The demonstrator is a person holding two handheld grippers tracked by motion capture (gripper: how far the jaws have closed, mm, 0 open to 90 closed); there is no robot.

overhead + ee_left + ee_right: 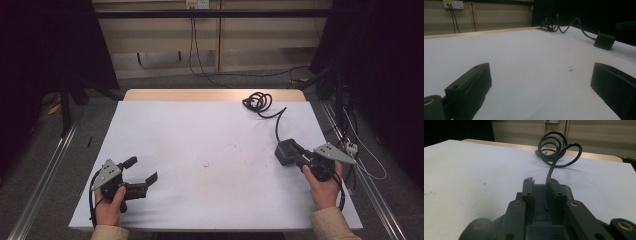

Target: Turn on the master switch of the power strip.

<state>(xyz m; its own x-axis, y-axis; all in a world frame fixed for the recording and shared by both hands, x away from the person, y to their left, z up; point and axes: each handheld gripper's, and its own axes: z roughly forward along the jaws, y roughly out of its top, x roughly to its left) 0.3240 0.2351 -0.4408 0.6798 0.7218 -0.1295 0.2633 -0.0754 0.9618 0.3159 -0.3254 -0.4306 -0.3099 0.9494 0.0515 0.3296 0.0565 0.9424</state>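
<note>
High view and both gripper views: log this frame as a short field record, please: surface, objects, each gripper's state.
surface: white-covered table, wooden edge at the far side
object: black power adapter at the right, by the right gripper
cable: black cord running from the adapter to a coil near the far edge
left gripper: open, holding nothing, near left
right gripper: fingers closed on the adapter
marks: small dark specks mid-table

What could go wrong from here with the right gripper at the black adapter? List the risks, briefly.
1. The cable runs from the adapter to a loose coil near the table's far edge; lifting or pulling the adapter may drag or snag that coil.
2. The right gripper meets the adapter at one end; whether its jaws hold it is unclear, so it might slip or swivel.
</note>
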